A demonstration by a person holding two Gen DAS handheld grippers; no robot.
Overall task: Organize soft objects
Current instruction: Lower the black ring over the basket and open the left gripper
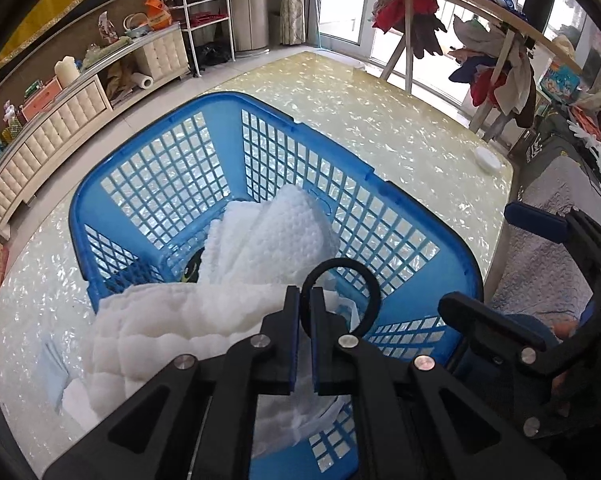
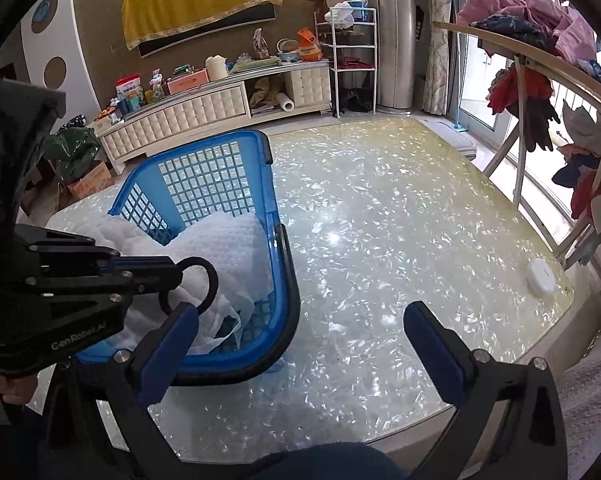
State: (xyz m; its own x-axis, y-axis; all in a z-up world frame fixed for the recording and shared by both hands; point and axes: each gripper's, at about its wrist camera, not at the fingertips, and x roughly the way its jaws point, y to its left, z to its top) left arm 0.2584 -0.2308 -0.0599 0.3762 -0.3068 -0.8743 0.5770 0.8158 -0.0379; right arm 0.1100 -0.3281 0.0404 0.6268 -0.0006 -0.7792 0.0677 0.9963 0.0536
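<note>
A blue plastic laundry basket (image 1: 220, 98) (image 2: 204, 140) stands on the glossy table. It holds white quilted cloths (image 1: 276, 228) (image 2: 228, 240), and one of them hangs over its near left rim. My left gripper (image 1: 305, 294) (image 2: 176, 274) hovers over the basket's near side, shut on a thin black ring (image 1: 340, 263) (image 2: 210, 276) that curls out to the right of its tips. My right gripper (image 2: 302, 340) (image 1: 504, 272) stands open with nothing between its fingers, low over the table just right of the basket.
A small white round disc (image 2: 540, 276) (image 1: 486, 159) lies near the table's right edge. A rack hung with clothes (image 2: 540, 60) stands to the right, and a long white cabinet (image 2: 200, 108) runs along the far wall. A person's blue-clad knee (image 2: 320, 460) shows at the bottom.
</note>
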